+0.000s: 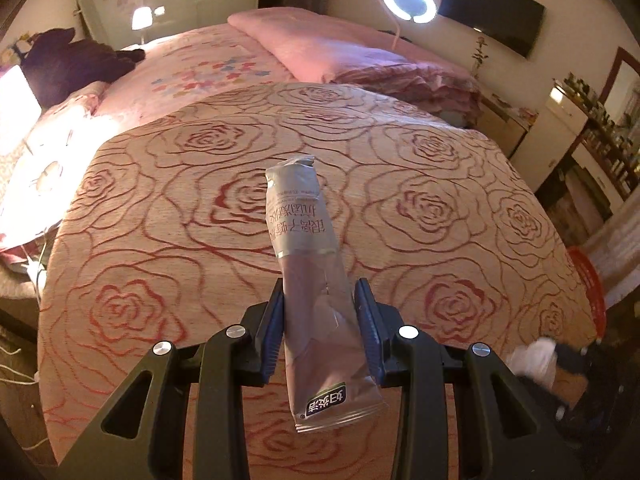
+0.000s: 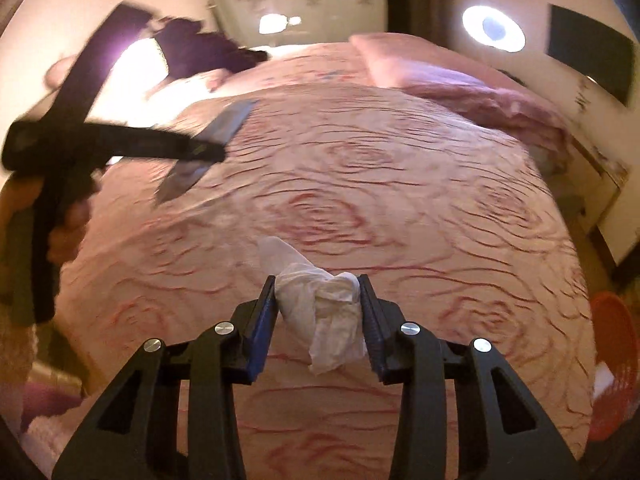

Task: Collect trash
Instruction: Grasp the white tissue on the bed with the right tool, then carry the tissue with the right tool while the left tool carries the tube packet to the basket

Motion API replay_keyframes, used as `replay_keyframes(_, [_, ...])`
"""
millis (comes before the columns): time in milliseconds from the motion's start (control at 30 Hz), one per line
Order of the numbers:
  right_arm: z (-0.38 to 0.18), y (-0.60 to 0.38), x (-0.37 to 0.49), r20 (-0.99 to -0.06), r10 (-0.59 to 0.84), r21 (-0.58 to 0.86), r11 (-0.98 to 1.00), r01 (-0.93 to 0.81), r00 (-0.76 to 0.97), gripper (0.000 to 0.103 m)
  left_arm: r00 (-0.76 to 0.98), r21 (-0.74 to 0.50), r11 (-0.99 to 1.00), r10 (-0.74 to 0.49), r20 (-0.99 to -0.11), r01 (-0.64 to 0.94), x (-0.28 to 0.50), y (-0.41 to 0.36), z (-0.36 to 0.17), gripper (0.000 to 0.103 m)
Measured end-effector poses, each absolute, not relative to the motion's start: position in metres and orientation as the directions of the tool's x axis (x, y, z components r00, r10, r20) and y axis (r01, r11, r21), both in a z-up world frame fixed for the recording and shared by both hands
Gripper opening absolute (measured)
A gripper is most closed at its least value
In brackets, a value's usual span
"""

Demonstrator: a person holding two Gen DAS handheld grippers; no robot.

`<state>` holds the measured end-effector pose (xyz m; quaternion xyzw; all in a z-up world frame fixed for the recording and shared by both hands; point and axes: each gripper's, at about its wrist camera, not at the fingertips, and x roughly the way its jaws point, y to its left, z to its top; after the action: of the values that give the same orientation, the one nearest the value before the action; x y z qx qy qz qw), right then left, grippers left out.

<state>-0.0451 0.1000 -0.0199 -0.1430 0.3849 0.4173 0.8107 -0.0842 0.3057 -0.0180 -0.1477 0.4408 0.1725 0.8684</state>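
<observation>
Above a bed (image 1: 400, 168) spread with a rose-patterned blanket (image 1: 168, 208): left gripper (image 1: 319, 294) clamped on a flattened silver tube (image 1: 308, 264), blue pads (image 1: 276, 320) pressed against both sides of its lower half. Held clear of the blanket, crimped end pointing far, printed end with the dark label hanging near the camera. Seen from the right wrist, the same tube (image 2: 208, 148) blurred at far left, slanting through the dark frame of the left gripper (image 2: 200, 152), a hand (image 2: 68, 216) wrapped around its handle.

Right gripper (image 2: 318, 290) closed on a crumpled white tissue (image 2: 324, 312), wad pinched between the blue pads (image 2: 262, 320), one loose corner trailing toward the near side, another sticking out to the far left. Also lifted off the blanket.

At the right edge, beside the bed, a red basket (image 2: 616, 360); visible too from the left wrist as a red rim (image 1: 588, 284), with the white tissue (image 1: 536, 360) blurred just near it. At the far end, a folded pink quilt (image 1: 320, 48), a dark plush toy (image 1: 72, 60) to the left, a lit ring lamp (image 1: 408, 2) and a wall-mounted screen (image 1: 492, 12) to the right.
</observation>
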Motion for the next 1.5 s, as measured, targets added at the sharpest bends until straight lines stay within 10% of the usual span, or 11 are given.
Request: replay_keyframes(1500, [-0.018, -0.172, 0.086, -0.704, 0.233, 0.145, 0.972, -0.185, 0.671, 0.039, 0.554, -0.117, 0.98, -0.187, -0.811, 0.16, 0.08, 0.032, -0.016, 0.033])
